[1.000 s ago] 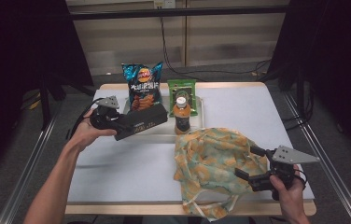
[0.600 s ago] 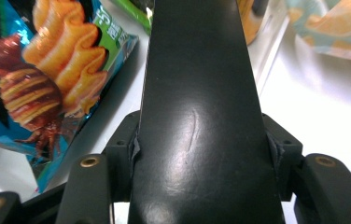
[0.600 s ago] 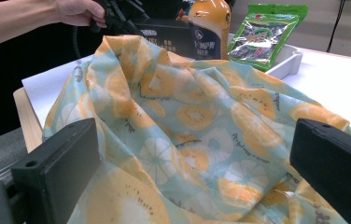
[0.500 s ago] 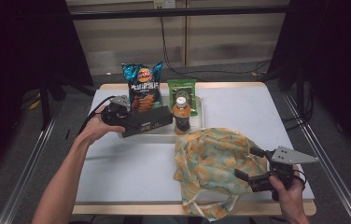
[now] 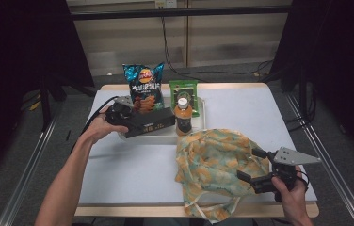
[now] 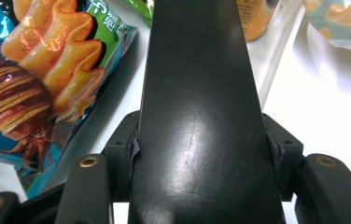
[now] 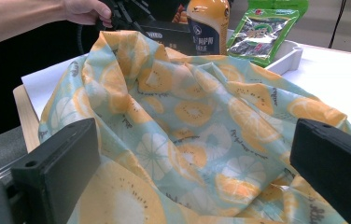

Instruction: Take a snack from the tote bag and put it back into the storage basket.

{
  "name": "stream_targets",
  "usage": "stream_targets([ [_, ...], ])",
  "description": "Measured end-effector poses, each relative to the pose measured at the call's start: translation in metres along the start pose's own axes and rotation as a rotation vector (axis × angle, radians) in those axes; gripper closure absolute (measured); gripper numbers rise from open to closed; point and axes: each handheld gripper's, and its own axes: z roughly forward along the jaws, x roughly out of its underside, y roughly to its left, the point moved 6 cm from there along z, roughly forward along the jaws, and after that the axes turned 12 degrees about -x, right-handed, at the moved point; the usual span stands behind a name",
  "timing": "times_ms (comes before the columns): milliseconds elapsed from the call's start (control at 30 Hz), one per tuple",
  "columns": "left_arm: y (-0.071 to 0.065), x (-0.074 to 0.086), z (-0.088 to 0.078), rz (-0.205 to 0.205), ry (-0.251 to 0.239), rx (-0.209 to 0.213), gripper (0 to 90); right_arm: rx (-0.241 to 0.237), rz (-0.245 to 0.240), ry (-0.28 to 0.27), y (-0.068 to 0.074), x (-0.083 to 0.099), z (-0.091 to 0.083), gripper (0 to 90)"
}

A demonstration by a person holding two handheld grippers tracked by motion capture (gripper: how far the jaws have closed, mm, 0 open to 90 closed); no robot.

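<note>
My left gripper (image 5: 127, 118) is shut on one end of a long black box (image 5: 150, 121), which lies across the front left of a white tray (image 5: 191, 135). In the left gripper view the black box (image 6: 201, 107) runs away from me between the pads (image 6: 132, 142). Whether it rests on the tray I cannot tell. A fruit-print cloth bag (image 5: 213, 162) lies crumpled at the front right. My right gripper (image 5: 252, 165) stands open at its right edge, and in the right gripper view the cloth bag (image 7: 197, 112) lies between the wide-apart jaws.
In the tray stand a blue chips bag (image 5: 144, 87), a green snack packet (image 5: 183, 92) and an orange drink bottle (image 5: 182, 115). The bottle (image 6: 254, 18) is just beyond the box's far end. The table's front edge (image 5: 132, 210) is near my right hand.
My left gripper has carried the black box to the right, over the tray and close to the bottle. The right gripper has stayed open by the cloth bag.
</note>
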Motion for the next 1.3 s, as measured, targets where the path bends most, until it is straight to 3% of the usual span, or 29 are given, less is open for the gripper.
stream_targets([
  [100,0.002,-0.001,0.003,0.001,0.011,-0.004,42.4,-0.003,0.001,0.002,0.000,0.000,0.000,1.0],
  [133,0.002,-0.001,0.003,0.004,0.026,0.014,42.4,-0.004,0.001,0.002,0.000,0.000,0.000,1.1],
  [167,0.003,-0.002,0.005,0.003,0.008,-0.009,42.3,-0.004,-0.001,0.003,0.000,0.000,0.001,1.0],
  [233,0.001,-0.003,0.006,0.010,0.007,0.006,42.3,-0.005,-0.002,0.004,0.001,0.000,0.001,1.0],
  [267,0.002,-0.003,0.007,0.008,0.000,-0.007,42.2,-0.006,-0.002,0.005,0.001,0.000,0.001,1.0],
  [300,0.002,-0.003,0.007,0.021,0.016,0.016,42.2,-0.007,-0.004,0.005,0.000,0.000,0.002,1.0],
  [333,0.002,-0.003,0.008,0.017,0.012,-0.001,42.2,-0.007,-0.003,0.006,0.000,0.000,0.002,1.0],
  [467,0.003,-0.005,0.012,0.015,0.006,0.001,41.3,-0.011,-0.002,0.010,0.000,0.001,0.003,1.0],
  [633,0.004,-0.005,0.014,-0.023,-0.002,-0.021,38.4,-0.006,-0.010,0.011,0.000,0.000,0.004,1.0],
  [667,0.006,-0.005,0.012,-0.011,0.016,-0.011,37.8,-0.007,-0.009,0.011,0.000,0.000,0.003,1.0],
  [733,0.006,-0.004,0.013,-0.051,0.003,-0.045,33.0,-0.008,-0.006,0.012,0.000,0.001,0.003,1.0],
  [1000,0.016,-0.001,0.009,-0.121,-0.011,-0.086,29.7,0.006,-0.005,0.007,-0.003,0.000,0.004,1.0],
  [1300,0.016,0.002,0.009,-0.119,-0.023,-0.113,31.2,0.002,-0.004,0.010,-0.002,0.000,0.006,0.9],
])
